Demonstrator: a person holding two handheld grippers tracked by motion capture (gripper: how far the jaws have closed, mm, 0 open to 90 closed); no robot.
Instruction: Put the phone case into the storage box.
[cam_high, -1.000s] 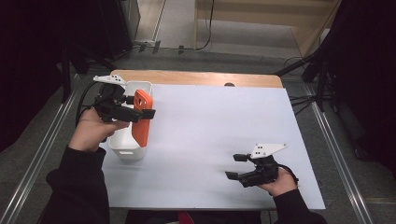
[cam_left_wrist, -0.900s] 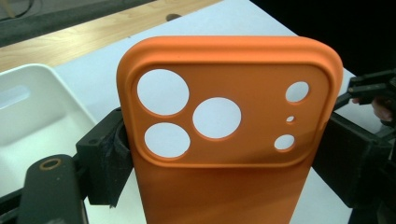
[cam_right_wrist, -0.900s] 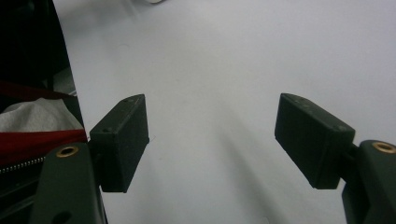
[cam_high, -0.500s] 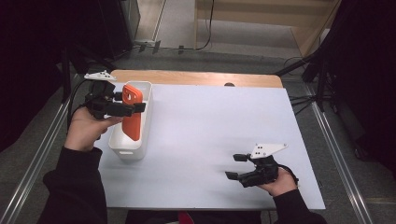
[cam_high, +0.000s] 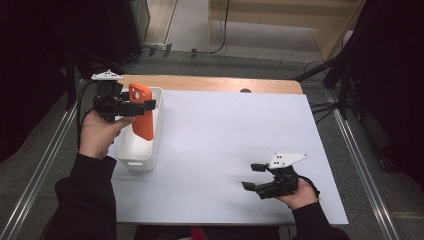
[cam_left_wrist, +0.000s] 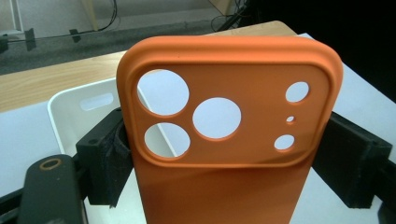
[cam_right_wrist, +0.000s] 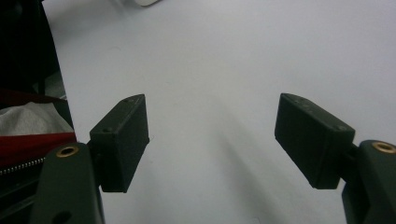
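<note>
While the left hand-held gripper (cam_high: 142, 106) pinched the orange soft-plastic phone case with round camera cut-outs (cam_left_wrist: 229, 140) by its two long edges, the case hung upright between the black pads, its lower end dipping into the white rectangular plastic bin (cam_high: 126, 150) directly beneath the jaws. The grip sat only on the case's thin side walls, so I judged that the flexible shell could bow or squirm out if the squeeze eased, and then drop crooked, catching the bin's rim or landing outside on the white surface (cam_high: 225, 150). Lowering it at a slant could also nudge the light bin, which nothing held steady. Far across from that gripper, the right hand-held gripper (cam_high: 252, 176) rested low over the surface with its jaws spread wide and nothing between them, too distant to brace the bin.

Whether the case's bottom edge touched the bin floor could not be told, since the left gripper view cut it off below the pads and the bin wall hid it from above. The bin's inside was mostly hidden behind the case.
</note>
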